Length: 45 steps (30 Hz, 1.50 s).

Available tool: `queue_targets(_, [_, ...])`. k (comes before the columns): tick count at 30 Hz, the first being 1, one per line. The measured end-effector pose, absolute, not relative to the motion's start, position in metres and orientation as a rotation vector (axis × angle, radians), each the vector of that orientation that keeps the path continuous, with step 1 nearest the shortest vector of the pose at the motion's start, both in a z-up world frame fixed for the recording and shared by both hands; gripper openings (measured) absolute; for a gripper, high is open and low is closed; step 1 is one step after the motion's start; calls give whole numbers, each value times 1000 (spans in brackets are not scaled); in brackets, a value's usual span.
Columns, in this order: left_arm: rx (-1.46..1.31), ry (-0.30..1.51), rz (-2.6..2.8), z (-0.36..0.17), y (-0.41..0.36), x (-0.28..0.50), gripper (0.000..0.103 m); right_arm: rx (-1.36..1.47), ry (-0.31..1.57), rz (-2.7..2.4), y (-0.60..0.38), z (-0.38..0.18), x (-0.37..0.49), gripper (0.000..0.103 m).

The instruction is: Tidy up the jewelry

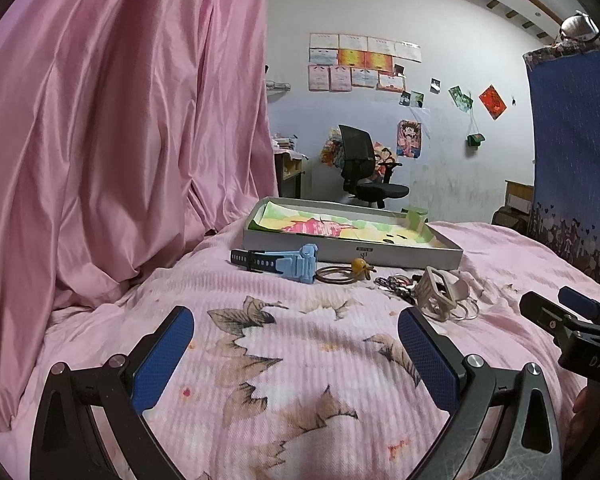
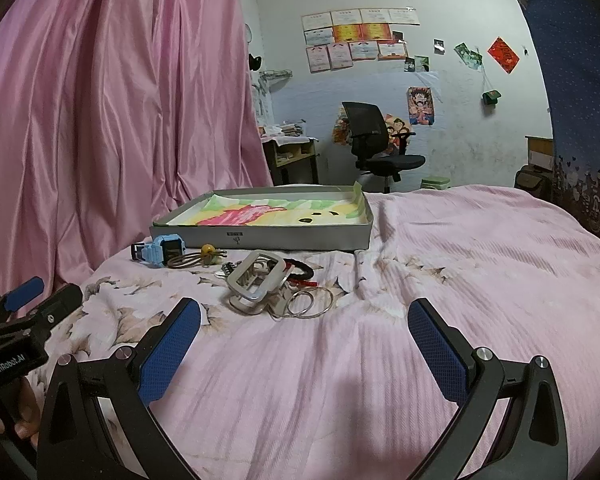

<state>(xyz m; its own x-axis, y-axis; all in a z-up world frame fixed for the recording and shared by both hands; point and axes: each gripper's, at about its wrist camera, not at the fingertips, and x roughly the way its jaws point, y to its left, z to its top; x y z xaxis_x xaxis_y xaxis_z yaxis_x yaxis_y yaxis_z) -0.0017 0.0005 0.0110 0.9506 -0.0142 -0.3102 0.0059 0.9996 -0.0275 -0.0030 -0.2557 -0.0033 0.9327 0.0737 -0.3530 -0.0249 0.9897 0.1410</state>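
Observation:
A shallow grey box (image 1: 352,254) (image 2: 260,238) lined with coloured paper lies on the pink bedspread. In front of it lie a blue watch (image 1: 284,261) (image 2: 152,253), a brown hair loop with a yellow bead (image 1: 346,272) (image 2: 198,258), a pale square buckle bracelet (image 1: 436,292) (image 2: 256,280), thin silver bangles (image 2: 310,302) (image 1: 466,312) and a black and red hair tie (image 2: 300,270). My left gripper (image 1: 296,332) stands open above the bedspread, short of the watch. My right gripper (image 2: 304,324) is open too, just short of the bangles. Neither holds anything.
A pink satin curtain (image 1: 112,128) hangs at the left. Beyond the bed stand a black office chair (image 1: 364,168), a small desk (image 2: 292,156) and a wall with certificates. A blue patterned cloth (image 1: 572,140) hangs at the right. A hand shows at each view's edge.

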Motion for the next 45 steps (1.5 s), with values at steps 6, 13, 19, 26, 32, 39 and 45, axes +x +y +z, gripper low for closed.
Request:
queue_targets(6, [-17, 329, -26, 15, 2, 4, 103, 146, 376, 76, -260, 4, 11, 102])
queue_targets(13, [17, 352, -43, 21, 0, 26, 103, 125, 405, 114, -258, 23, 23, 102])
queue_targets(19, [-23, 411, -40, 23, 14, 58, 103, 113, 447, 172, -256, 24, 48, 102])
queue_targets(26, [-26, 477, -59, 27, 22, 101, 103, 126, 506, 233, -248, 19, 80, 102])
queue_targets(32, [8, 567, -123, 26, 18, 139, 91, 138, 565, 277, -239, 11, 102, 101])
queue_targets(39, [-15, 674, -175, 14, 12, 167, 68, 143, 634, 310, -233, -1, 115, 88])
queue_targets(45, [-3, 701, -186, 10, 10, 180, 60, 170, 689, 326, -232, -11, 125, 87])
